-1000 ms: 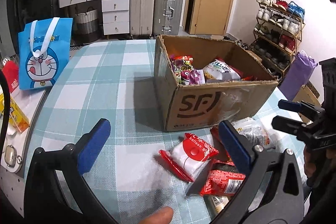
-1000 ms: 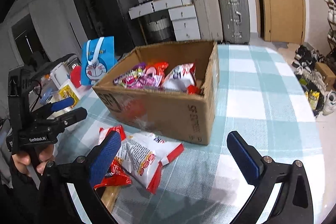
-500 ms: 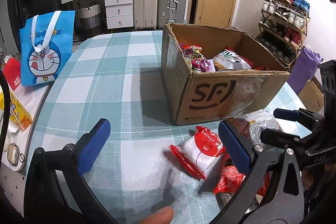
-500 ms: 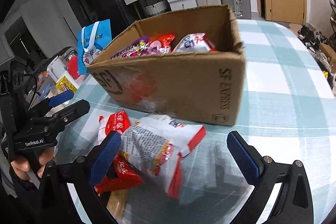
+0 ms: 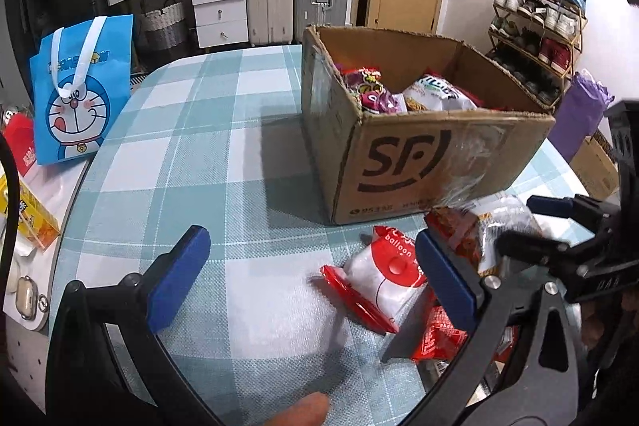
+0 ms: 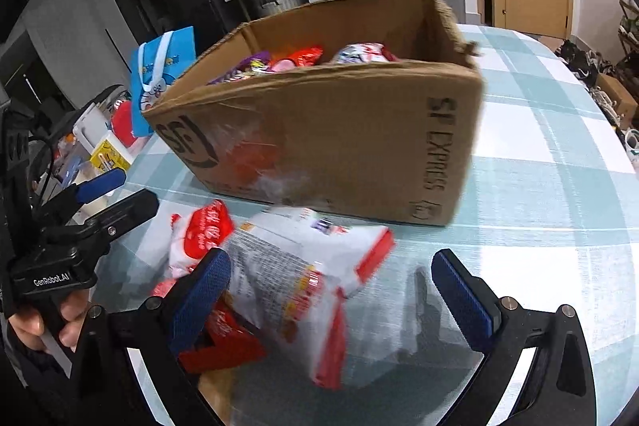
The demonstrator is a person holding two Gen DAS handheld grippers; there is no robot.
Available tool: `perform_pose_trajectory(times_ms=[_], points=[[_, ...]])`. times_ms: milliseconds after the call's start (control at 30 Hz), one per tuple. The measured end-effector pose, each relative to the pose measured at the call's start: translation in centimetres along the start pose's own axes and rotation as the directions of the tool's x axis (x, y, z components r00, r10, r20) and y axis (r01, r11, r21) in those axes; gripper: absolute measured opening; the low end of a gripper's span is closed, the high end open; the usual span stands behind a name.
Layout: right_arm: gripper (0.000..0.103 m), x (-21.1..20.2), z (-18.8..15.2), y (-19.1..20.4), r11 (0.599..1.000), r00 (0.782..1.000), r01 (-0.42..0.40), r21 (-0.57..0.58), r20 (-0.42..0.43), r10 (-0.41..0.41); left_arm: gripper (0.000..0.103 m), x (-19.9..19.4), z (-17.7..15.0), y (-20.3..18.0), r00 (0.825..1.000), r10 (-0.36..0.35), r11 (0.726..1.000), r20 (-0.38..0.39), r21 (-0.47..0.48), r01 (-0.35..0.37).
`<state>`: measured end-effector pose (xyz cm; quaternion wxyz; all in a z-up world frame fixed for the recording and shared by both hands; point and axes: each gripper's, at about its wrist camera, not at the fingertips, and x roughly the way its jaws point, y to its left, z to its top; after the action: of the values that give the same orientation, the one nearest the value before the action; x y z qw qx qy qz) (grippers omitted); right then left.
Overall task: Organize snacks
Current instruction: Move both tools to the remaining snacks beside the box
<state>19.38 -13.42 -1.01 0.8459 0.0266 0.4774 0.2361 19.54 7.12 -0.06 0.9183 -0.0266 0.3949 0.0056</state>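
1. Where the checked tablecloth (image 5: 191, 154) spreads, the cardboard box (image 5: 431, 162) marked SF stands open-topped as the landmark; packets of purple, red and white wrapping lie inside it.
2. Left gripper (image 5: 307, 278): jaws wide apart, holding nothing, hovering over bare cloth in front of the box and toward its left corner. A fingertip shows at the bottom edge of the left wrist view.
3. Right gripper (image 6: 331, 290): jaws wide apart, holding nothing, poised over the loose packets in front of the box.
4. White-and-red snack bag (image 6: 303, 282): lies on the cloth just in front of the box's printed face, between the right gripper's fingers but not touched by them; blurred.
5. Round red-and-white packet (image 5: 383, 278), lettered "balloon": in front of the box, beside item 4.
6. Flat red packets (image 6: 219, 338): in front of the box, partly under items 4 and 5.
7. Blue cartoon tote bag (image 5: 80, 94): upright, well to the left of the box, off the cloth's edge.
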Motion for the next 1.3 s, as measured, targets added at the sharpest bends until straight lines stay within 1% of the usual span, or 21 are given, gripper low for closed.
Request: perform_pose_trajectory(times_ms=[133,233,333,500,667,733,767,867,1000,1100,1200,1267,1300], points=[[0.103,-0.4,0.2,-0.4,0.999,1.000,-0.015,0.033,0.017,0.015,0.102,0.2,-0.1,-0.1,1.000,0.006,1.000,-0.006,0.003,-0.006],[0.103,-0.4,0.3,0.7,0.999,0.999,-0.036,0.016,0.032,0.036,0.102,0.2,0.0,0.1,1.000,0.008,1.000,-0.004,-0.001,-0.008],[0.103,0.0,0.4,1.6,0.999,0.999,-0.039,0.020,0.023,0.038,0.102,0.2,-0.1,0.2,1.000,0.004,1.000,-0.006,0.004,-0.004],[0.103,0.8,0.2,2.8,1.000,0.999,0.013,-0.006,0.031,-0.013,0.102,0.3,-0.2,0.2,1.000,0.000,1.000,-0.013,0.010,0.000],[0.103,0.8,0.2,1.9,0.998,0.998,0.064,-0.012,0.010,-0.064,0.102,0.6,-0.3,0.0,0.999,-0.019,1.000,-0.031,0.019,0.020],[0.103,0.7,0.2,1.2,0.997,0.997,0.076,-0.023,-0.014,-0.077,0.102,0.8,-0.5,-0.1,0.998,-0.042,0.999,-0.040,0.019,0.043],[0.103,0.6,0.2,0.9,0.996,0.996,0.080,-0.032,-0.023,-0.080,0.102,0.9,-0.5,-0.2,0.997,-0.059,0.998,-0.049,0.017,0.060],[0.103,0.6,-0.2,-0.4,0.997,0.997,0.055,-0.055,-0.047,-0.058,0.102,1.4,-0.8,-0.8,0.995,-0.068,0.997,-0.067,0.031,0.070],[0.102,0.7,-0.2,-1.7,0.998,0.996,0.050,-0.037,-0.067,-0.052,0.102,2.2,-1.2,-1.6,0.995,-0.042,0.997,-0.088,0.058,0.047],[0.102,0.4,-0.1,-2.0,0.996,0.996,0.070,-0.052,-0.058,-0.073,0.102,2.7,-1.5,-2.1,0.993,-0.051,0.996,-0.105,0.068,0.058],[0.102,0.4,-0.1,-2.2,0.996,0.996,0.065,-0.054,-0.061,-0.068,0.102,2.8,-1.6,-2.5,0.995,-0.042,0.996,-0.096,0.077,0.049],[0.102,0.4,-0.1,-2.2,0.996,0.996,0.062,-0.058,-0.063,-0.066,0.102,2.8,-1.5,-2.3,0.997,-0.019,0.998,-0.080,0.063,0.024],[0.102,0.4,-0.2,-2.3,0.997,0.996,0.057,-0.057,-0.065,-0.061,0.102,3.0,-1.4,-2.1,0.996,-0.006,0.998,-0.085,0.056,0.011]])
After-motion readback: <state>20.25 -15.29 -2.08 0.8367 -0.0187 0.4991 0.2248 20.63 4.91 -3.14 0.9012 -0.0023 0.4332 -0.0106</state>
